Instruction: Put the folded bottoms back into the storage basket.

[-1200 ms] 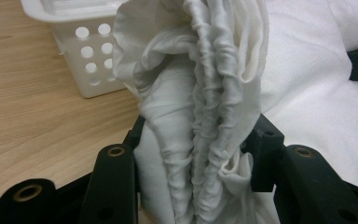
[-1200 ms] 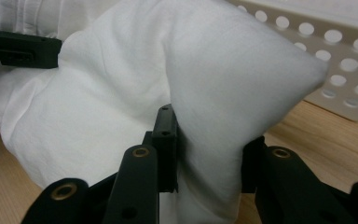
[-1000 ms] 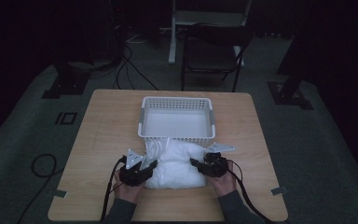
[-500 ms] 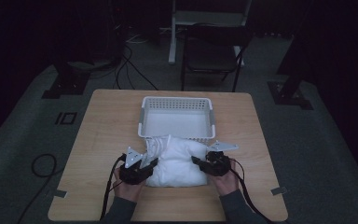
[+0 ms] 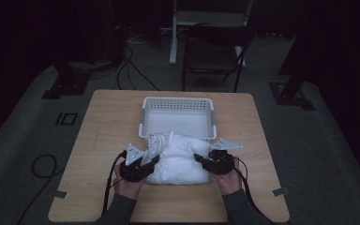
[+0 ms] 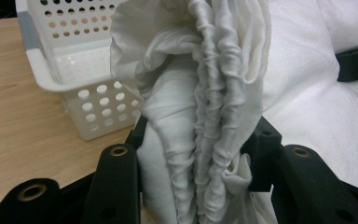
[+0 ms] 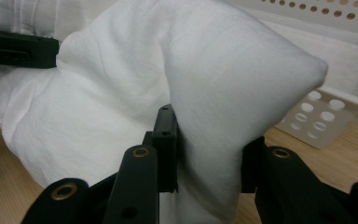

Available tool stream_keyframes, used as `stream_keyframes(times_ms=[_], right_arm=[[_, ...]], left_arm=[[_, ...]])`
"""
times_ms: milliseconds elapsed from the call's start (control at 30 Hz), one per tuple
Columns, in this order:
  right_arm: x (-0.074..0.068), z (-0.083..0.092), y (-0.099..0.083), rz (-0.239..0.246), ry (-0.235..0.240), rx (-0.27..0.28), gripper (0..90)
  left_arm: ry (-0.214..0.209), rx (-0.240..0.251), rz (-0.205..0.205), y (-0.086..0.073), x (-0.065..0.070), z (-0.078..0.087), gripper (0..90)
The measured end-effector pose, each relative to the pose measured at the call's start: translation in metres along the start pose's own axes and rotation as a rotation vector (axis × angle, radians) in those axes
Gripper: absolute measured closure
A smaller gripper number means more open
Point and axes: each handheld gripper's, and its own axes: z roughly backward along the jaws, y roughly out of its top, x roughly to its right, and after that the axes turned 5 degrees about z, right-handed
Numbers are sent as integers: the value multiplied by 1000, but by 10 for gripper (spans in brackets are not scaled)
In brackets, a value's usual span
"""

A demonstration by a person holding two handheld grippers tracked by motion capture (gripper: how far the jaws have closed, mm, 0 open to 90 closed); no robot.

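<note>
on the near half of the wooden table (image 5: 98,117), left side first: the left gripper (image 5: 153,161) has its jaws clamped on the gathered, ruffled end of the white pillow (image 5: 178,159), folds bunched between the pads. middle now, the pillow lies on the tabletop just in front of the white perforated basket (image 5: 178,105), touching its near wall. over on the right, the right gripper (image 5: 199,158) pinches the pillow's plump corner, jaws pressed into the fabric.
</note>
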Motion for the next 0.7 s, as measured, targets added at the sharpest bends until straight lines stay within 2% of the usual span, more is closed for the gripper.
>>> stream_keyframes(times_ms=[233,700], right_arm=[[1,3,7,6,-5,13,692],[3,9,22,19,-24,18,692]], left_arm=[[-2,7,-25,12,0,3,573],[-6,23,-27,25,0,5,575]])
